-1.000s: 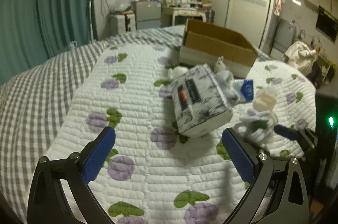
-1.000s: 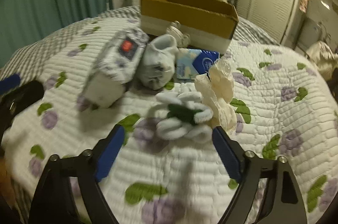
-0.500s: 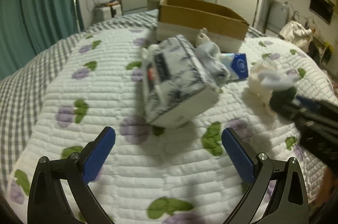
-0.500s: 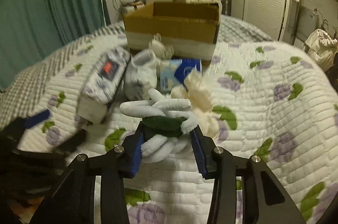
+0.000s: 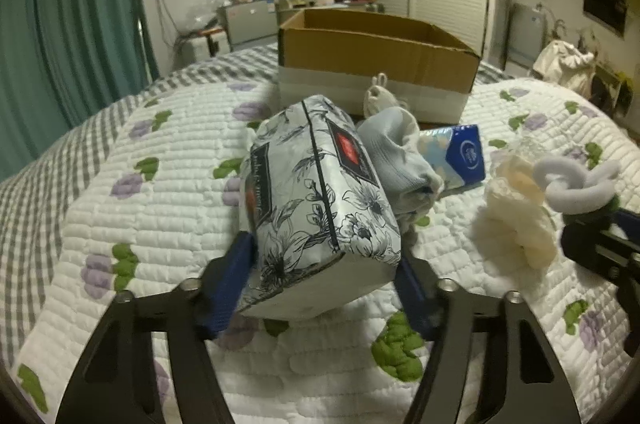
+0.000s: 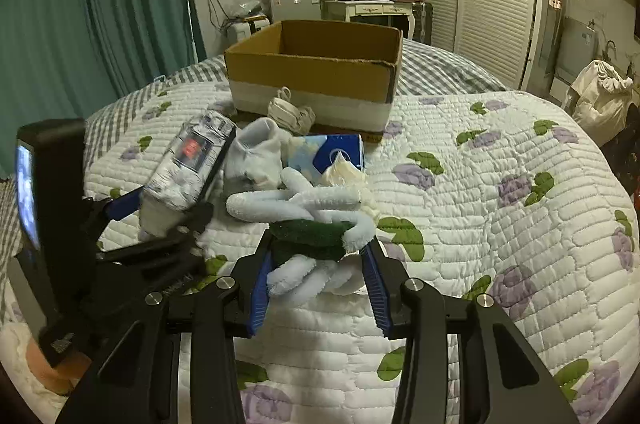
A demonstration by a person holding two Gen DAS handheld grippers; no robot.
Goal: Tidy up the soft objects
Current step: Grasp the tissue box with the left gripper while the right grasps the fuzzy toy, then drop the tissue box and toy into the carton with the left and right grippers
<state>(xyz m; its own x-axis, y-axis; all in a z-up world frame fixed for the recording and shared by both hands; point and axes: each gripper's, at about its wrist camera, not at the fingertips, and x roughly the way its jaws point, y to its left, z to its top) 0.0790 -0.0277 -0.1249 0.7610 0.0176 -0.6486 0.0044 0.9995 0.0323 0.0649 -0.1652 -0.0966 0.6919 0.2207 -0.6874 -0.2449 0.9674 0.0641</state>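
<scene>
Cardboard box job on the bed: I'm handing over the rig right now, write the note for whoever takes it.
Left gripper: jaws shut on the floral tissue pack, one end raised off the quilt.
Right gripper: jaws shut on the white and green chenille toy.
Loose on the quilt in front of the cardboard box: pale sock, blue tissue packet, cream lace piece, small cream item against the box wall.
Done: nothing visible inside the box.
Left: carry both held items to the box, then the rest.
</scene>
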